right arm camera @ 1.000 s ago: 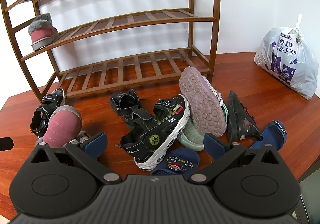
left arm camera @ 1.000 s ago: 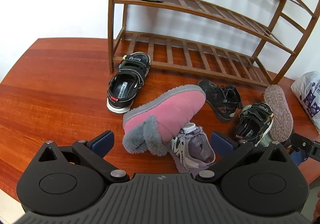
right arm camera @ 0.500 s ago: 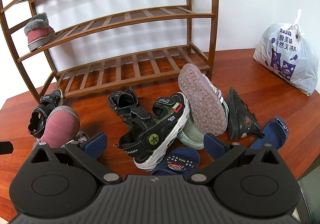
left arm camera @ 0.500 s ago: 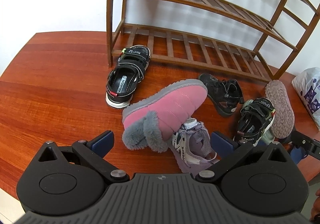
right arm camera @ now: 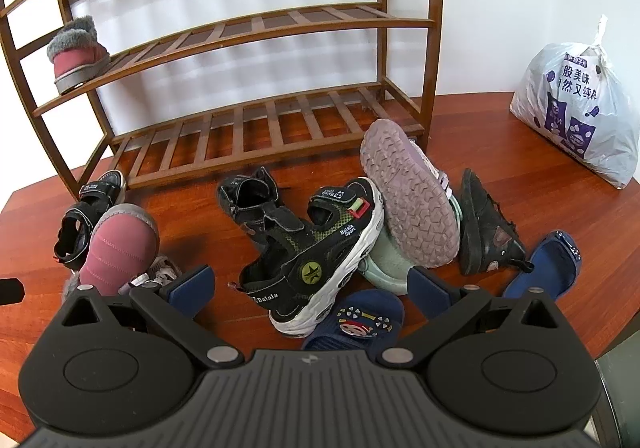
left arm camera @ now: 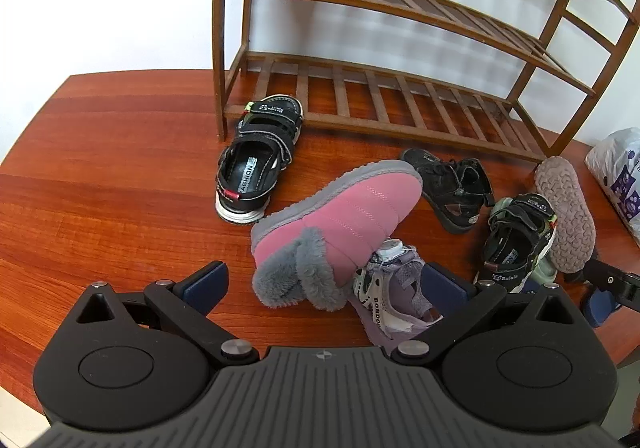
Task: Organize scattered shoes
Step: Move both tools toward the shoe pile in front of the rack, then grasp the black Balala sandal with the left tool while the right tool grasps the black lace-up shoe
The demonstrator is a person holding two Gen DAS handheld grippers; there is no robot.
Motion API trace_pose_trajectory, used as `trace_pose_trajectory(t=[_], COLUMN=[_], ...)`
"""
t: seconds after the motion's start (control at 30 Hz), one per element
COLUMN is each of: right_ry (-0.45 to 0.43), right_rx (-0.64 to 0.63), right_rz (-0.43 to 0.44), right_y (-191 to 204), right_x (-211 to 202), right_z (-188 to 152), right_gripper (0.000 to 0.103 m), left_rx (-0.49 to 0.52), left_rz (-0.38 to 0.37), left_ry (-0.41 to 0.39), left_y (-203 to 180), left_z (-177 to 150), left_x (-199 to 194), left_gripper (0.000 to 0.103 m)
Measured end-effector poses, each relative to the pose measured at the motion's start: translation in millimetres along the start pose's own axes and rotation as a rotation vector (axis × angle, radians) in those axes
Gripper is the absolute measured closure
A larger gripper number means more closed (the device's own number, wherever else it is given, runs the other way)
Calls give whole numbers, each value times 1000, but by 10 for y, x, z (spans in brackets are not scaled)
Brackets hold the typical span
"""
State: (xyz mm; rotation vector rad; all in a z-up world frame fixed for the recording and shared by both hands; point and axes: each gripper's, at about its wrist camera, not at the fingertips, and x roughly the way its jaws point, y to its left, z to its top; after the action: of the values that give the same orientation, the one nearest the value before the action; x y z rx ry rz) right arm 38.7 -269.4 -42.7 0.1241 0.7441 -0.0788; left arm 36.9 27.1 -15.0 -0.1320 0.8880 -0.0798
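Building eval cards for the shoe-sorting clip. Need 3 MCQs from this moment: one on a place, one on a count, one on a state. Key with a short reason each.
1. Where does the pink boot on the rack sit?
A. bottom shelf
B. left end of the middle shelf
C. right end of the middle shelf

2. How many shoes are on the shoe rack?
A. one
B. three
C. none

3. How does the left gripper stand?
A. shut on a sandal
B. open, holding nothing
C. shut, empty

Key: 1 B, it stands by the left post; 2 A, the other slats are bare; 3 B, its fingers are spread around the pink boot on the floor.
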Motion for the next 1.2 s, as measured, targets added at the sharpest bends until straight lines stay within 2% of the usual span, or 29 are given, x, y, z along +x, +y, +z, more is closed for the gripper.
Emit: trace_pose_trajectory(t=[0.07, 0.13, 0.33, 0.53, 0.87, 1.2], right_ry=[1, -6, 0, -1, 28, 77], right_rx=[-1, -1, -4, -5, -15, -78], right_rz=[1, 4, 0, -11, -28, -3], right_y=[-4, -82, -48, -65, -12, 141], right_x=[-12, -155, -108, -87, 187, 610], right_z=[-36, -242, -215, -219, 2, 382], right_gripper=[0, 0, 0, 0, 0, 0], left_rx=[2, 8, 6, -12, -13, -21], left_rz=[3, 4, 32, 24, 21, 30], left_ry=[2, 5, 29, 65, 107, 160], left_y=[38, 79, 225, 345, 411, 487], left_z=[17, 44, 153, 330, 637, 977], left_x=[24, 51, 183, 367, 732, 1152], left_gripper=[0, 0, 0, 0, 0, 0])
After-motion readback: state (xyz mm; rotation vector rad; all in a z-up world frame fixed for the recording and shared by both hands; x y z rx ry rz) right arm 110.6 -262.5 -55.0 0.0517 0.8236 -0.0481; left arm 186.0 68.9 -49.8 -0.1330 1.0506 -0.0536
